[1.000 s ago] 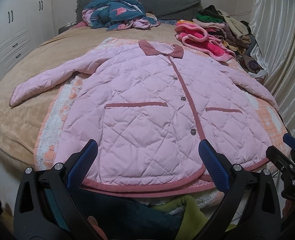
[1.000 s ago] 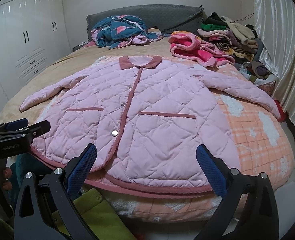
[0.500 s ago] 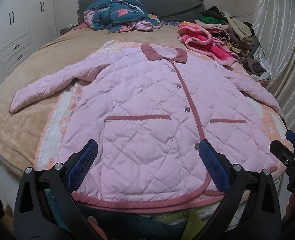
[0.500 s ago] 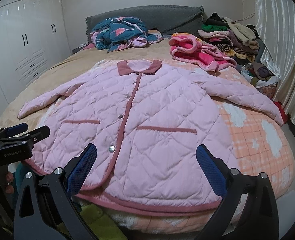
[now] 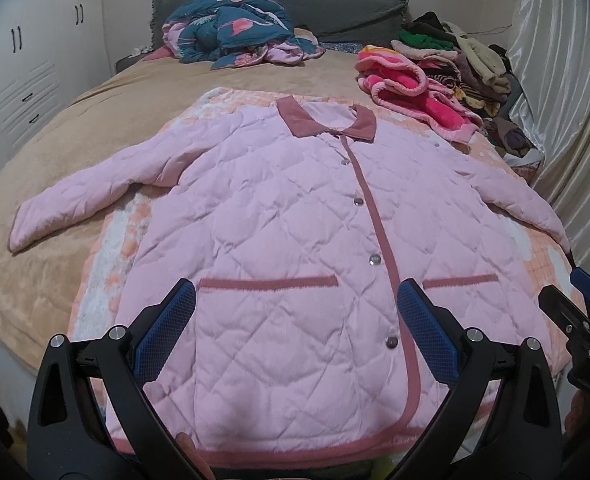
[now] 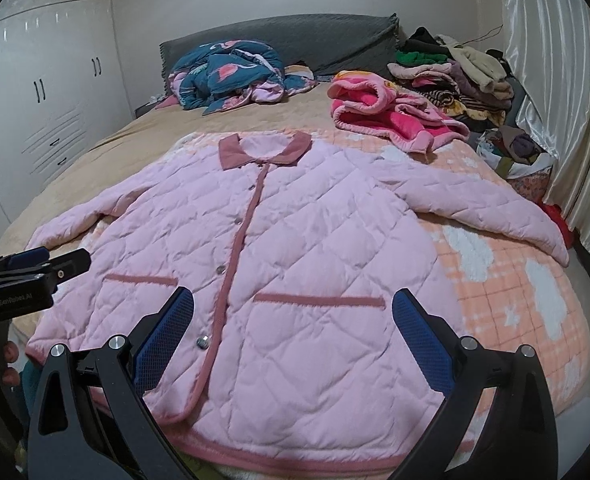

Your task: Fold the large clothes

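A pink quilted jacket (image 5: 287, 232) with dark pink collar and trim lies flat, front up and buttoned, sleeves spread, on the bed; it also shows in the right wrist view (image 6: 295, 264). My left gripper (image 5: 297, 320) is open and empty, above the jacket's lower left part near the left pocket. My right gripper (image 6: 293, 322) is open and empty, above the lower part near the right pocket. Each gripper shows at the edge of the other's view: the right one (image 5: 579, 312) and the left one (image 6: 35, 268).
An orange and white blanket (image 6: 527, 288) lies under the jacket on a tan bedspread (image 5: 55, 184). A blue patterned quilt (image 6: 231, 72), a pink fleece garment (image 6: 391, 116) and a clothes pile (image 6: 455, 68) sit at the back. Curtains (image 6: 567, 120) hang right, wardrobes (image 6: 47, 88) left.
Both grippers have moved forward and up over the jacket's hem, so the jacket sits lower and larger in both views. Both stay open.
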